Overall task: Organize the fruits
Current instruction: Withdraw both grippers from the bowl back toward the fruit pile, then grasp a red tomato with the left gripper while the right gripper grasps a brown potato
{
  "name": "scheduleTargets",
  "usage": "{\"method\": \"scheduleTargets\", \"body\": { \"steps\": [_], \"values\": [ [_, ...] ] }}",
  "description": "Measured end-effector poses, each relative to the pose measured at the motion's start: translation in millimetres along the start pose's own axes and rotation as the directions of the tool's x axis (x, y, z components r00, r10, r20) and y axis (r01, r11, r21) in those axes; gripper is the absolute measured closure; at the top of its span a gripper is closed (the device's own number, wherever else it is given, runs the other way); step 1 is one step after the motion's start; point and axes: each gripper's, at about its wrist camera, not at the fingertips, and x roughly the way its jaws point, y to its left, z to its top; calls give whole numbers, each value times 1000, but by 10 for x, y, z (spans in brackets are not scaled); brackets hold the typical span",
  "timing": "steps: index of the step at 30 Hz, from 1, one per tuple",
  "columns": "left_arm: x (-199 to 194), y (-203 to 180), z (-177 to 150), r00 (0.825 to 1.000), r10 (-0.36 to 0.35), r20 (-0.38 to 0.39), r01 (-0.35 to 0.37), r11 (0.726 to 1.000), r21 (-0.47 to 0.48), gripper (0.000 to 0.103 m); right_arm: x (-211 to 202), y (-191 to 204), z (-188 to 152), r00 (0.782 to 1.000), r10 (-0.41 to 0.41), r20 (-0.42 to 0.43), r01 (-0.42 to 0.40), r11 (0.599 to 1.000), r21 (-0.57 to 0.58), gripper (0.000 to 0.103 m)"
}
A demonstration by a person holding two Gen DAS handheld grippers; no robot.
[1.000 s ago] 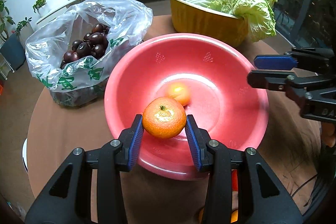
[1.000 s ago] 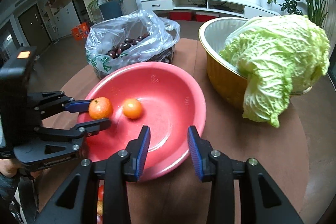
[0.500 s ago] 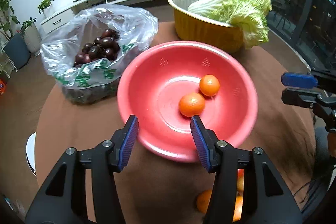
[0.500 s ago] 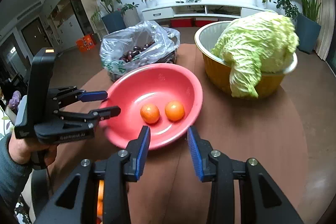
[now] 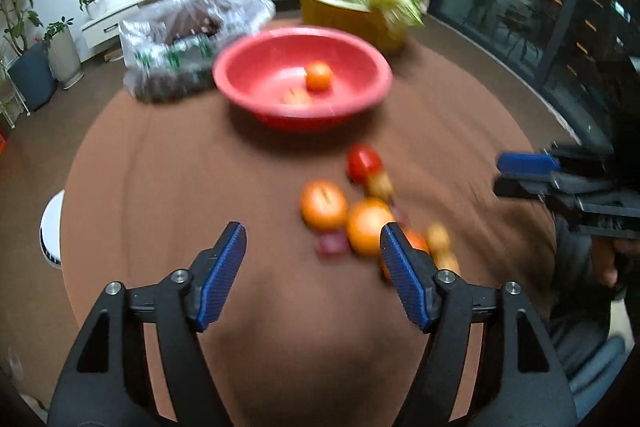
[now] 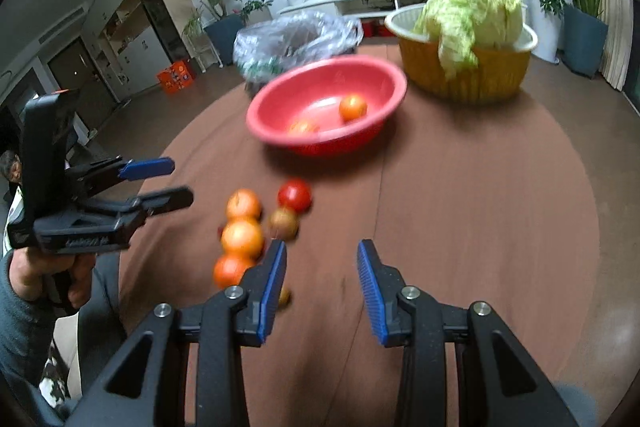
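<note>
A red bowl (image 5: 360, 95) (image 6: 276, 131) sits on the round brown table and holds two oranges (image 5: 319, 75) (image 6: 353, 107). Nearer me lies a loose pile of fruit: oranges (image 5: 323, 205) (image 6: 242, 238), a red tomato (image 5: 363, 162) (image 6: 295, 195) and small brownish fruits (image 6: 283, 223). My left gripper (image 5: 312, 259) (image 6: 160, 183) is open and empty, just short of the pile. My right gripper (image 6: 322, 279) (image 5: 520, 175) is open and empty, to the right of the pile. Both views are motion-blurred.
A clear plastic bag of dark fruit (image 5: 188, 35) (image 6: 296, 39) lies behind the bowl on the left. A yellow basin (image 5: 348, 19) (image 6: 464, 75) holding a cabbage (image 6: 476, 15) stands at the back right. The table edge (image 5: 76, 195) is near on the left.
My left gripper let the orange go into the red bowl, opened wide and pulled back toward me. Both grippers have drawn away from the bowl, and the fruit pile has come into view.
</note>
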Motion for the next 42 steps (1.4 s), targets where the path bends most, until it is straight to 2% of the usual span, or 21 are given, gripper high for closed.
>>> {"method": "scheduleTargets", "body": {
  "steps": [4,7,15,18,20,24,28,34,42],
  "values": [
    [-36,-280,-367,999,-26,-46,28,999,44,35,1,39,-194,999,29,-25,-28,999,28,63],
    [51,-542,-507,997,-26,-77,35,993,116,35,24,42,-262,999,39,-32,-38,998,44,63],
    [254,-756,-496,994,-55,-100,69,987,147,35,3,60,-379,998,43,-35,-41,998,55,63],
    [285,-771,-529,992,-61,-111,77,986,145,39,13,57,-394,998,45,-37,-43,997,59,63],
    [290,-789,-554,990,-73,-118,89,986,143,52,17,57,-396,998,47,-38,-45,997,57,63],
    [334,-750,-507,989,-90,-116,105,985,138,59,34,88,-415,998,53,-44,-50,997,56,63],
    [366,-758,-500,986,-117,-117,133,981,141,72,35,137,-438,997,55,-48,-52,997,49,63],
    [296,-698,-537,988,-114,-105,127,984,122,73,92,237,-432,996,64,-64,-62,998,32,63],
    [74,-297,-668,995,-75,-61,75,997,-6,73,337,481,-429,991,72,-116,-74,997,-12,63]
  ]
}}
